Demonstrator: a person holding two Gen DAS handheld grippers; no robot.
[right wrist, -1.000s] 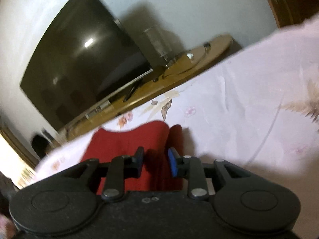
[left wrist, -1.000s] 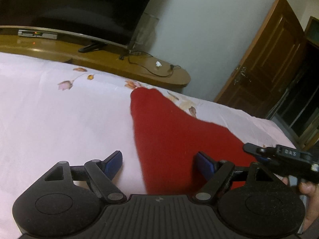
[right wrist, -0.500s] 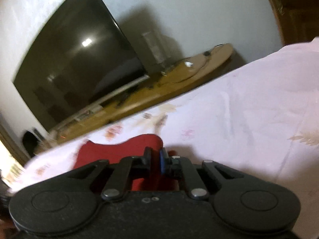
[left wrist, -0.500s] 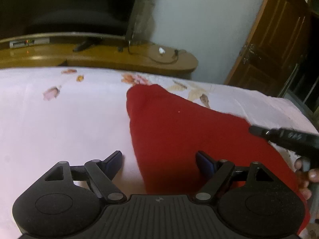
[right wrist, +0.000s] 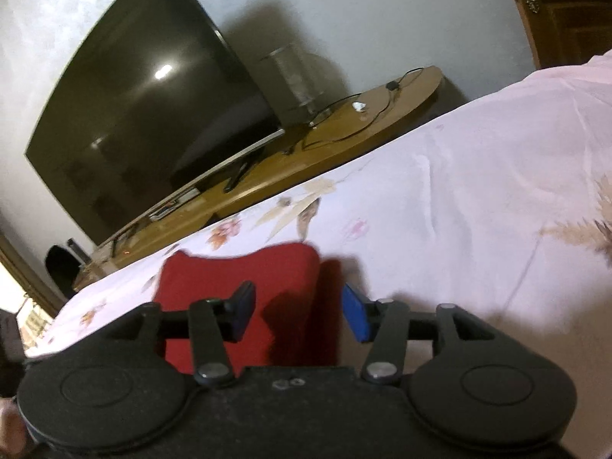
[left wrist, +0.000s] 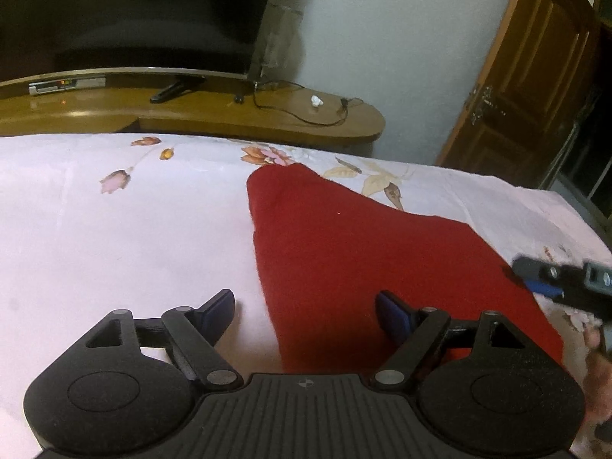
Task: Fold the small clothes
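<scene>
Now the right hand-held gripper [right wrist: 298, 308] is opening its jaws: half a second ago its blue pads were pinched almost together on the edge of the red garment [right wrist: 244, 298], and they stand apart again with cloth lying between and beneath them but no longer pressed. Just ahead of those pads the red cloth lies flat on the bed sheet [right wrist: 478, 199], its near edge doubled into a darker strip to the gripper's right side, so the fold it carried looks laid down and released. The left hand-held gripper [left wrist: 306, 308] has kept its jaws wide over the past second and holds nothing; the garment's left edge runs between its fingers, flat on the sheet, with the right gripper out at its far right. Judged from this, one fold is done and the next grasp falls to either gripper, likely along the long edge ahead of the left one
</scene>
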